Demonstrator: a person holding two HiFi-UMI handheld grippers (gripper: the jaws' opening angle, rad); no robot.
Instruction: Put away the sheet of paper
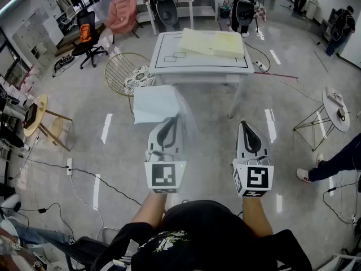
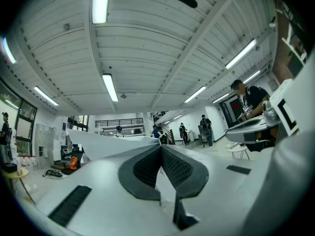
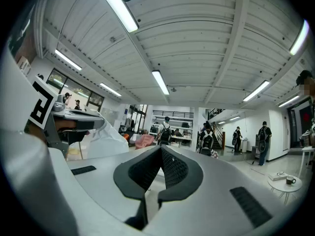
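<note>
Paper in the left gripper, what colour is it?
White; the sheet of paper shows best in the head view.

paper blurred (right edge smeared), bystander cropped

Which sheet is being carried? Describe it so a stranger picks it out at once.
Find the white table at the top of the head view, then come down to the floor in front of it. There the left gripper holds a sheet of paper in the air. It is plain white and single, unlike the yellowish stack on the table.
</note>
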